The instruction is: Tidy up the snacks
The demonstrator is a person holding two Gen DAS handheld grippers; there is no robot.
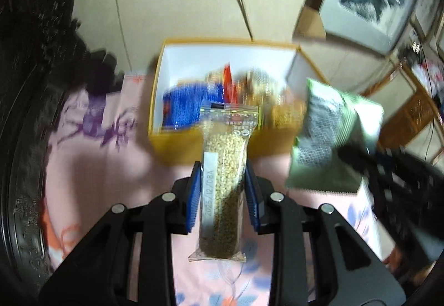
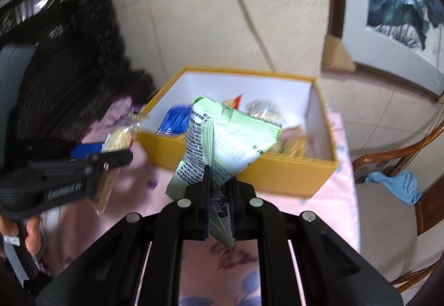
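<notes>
yellow cardboard box [image 1: 177,143] with white inner walls, open at the top, on a pink flowered tablecloth [image 1: 91,156] near a tiled wall. inside: a blue packet [image 1: 184,105] at the left, a red-orange wrapper [image 1: 229,81] upright near the middle, and several clear bags of golden snacks [image 2: 295,143] toward the right; exact count blurred. same box [image 2: 294,175] in the right wrist view, with the blue packet [image 2: 173,120] against its near-left wall.

clear sesame bar packet [image 1: 222,189], long and narrow, with a white date strip, pinched at mid-length between the blue pads [image 1: 194,195] of the left gripper [image 1: 222,167]. fingers narrow, clamped on both long sides. packet pointed forward along the fingers, top seal over the near wall of the box, bottom seal back behind the pads, above the cloth.

green snack bag [image 2: 222,139] caught by its crimped lower edge in the right gripper [image 2: 220,181], fingers nearly together on the folded foil. bag stood up and leaned forward, upper end over the near wall of the box. from the left wrist view, same green bag [image 1: 333,139] just right of the box, printed back toward the camera.

left gripper [image 2: 111,157] also seen from the right wrist view, left of the box, with the sesame packet [image 2: 119,139] in its tip.
</notes>
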